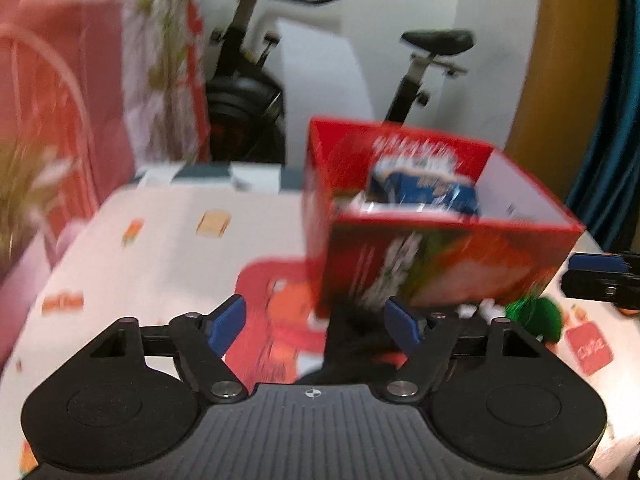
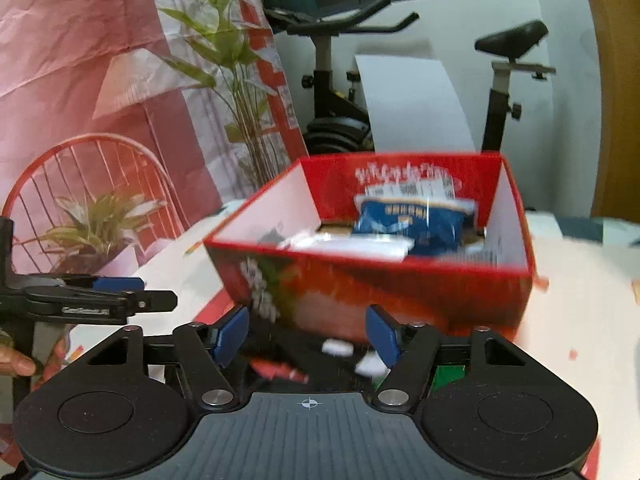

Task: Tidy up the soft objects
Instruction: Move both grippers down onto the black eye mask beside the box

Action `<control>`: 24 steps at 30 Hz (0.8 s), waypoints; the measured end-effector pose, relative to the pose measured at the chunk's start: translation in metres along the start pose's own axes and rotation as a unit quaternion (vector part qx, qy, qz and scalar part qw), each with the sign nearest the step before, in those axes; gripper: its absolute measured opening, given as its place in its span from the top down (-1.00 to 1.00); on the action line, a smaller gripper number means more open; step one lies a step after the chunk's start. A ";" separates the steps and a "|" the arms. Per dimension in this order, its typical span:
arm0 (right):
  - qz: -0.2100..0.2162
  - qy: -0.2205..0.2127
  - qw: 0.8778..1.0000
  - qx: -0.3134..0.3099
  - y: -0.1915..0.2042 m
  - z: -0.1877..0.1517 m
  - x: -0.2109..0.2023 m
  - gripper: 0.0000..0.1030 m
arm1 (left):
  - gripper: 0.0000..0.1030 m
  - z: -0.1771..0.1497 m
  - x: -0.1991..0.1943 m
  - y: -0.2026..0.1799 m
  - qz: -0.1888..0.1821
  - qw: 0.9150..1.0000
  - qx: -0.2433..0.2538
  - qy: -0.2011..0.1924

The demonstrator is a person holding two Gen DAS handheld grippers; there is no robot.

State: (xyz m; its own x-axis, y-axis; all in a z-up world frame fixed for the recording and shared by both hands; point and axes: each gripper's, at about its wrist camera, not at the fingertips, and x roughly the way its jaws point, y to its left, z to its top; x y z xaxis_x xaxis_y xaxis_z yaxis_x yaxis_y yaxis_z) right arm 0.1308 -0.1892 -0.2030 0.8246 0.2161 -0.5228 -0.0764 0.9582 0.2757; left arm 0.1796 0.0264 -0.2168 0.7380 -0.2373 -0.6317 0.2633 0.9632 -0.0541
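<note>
While both views are blurred, the left gripper and right gripper stand with jaws parted, holding nothing; a dark soft item lies just before the red box, which already holds a blue packet. Centre the pads over the item's bulk; close gently.

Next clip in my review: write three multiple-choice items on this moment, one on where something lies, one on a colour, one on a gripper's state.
1. Where is the blue packet?
A. inside the red box
B. on the bike seat
C. under the chair

2. What colour are the pads on the gripper fingers?
A. yellow
B. blue
C. white

3. How does the right gripper stand?
A. shut on the packet
B. out of view
C. open

Key: A, the blue packet lies within the walls of the red box. B, the pads are blue. C, the right gripper has its fingers wide apart with nothing between them; the left gripper is open too.
</note>
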 end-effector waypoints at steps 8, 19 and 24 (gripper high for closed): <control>-0.010 0.071 0.997 0.013 -0.001 -0.059 0.023 0.03 | -0.41 -0.032 0.024 0.014 0.014 0.998 -0.039 0.037; -0.006 0.116 0.992 0.051 -0.008 -0.083 0.032 0.08 | -0.17 -0.050 0.037 0.015 0.016 0.997 -0.047 0.067; 0.006 0.137 0.988 0.069 -0.009 -0.090 0.033 0.08 | -0.09 -0.059 0.040 0.013 0.018 0.996 -0.051 0.073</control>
State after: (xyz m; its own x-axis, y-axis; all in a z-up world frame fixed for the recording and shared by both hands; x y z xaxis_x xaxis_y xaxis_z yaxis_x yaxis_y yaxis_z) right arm 0.1089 -0.1736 -0.2952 0.6400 0.2872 -0.7127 0.0085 0.9248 0.3803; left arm 0.1761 0.0372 -0.2886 0.6455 -0.1895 -0.7399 0.1688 0.9802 -0.1038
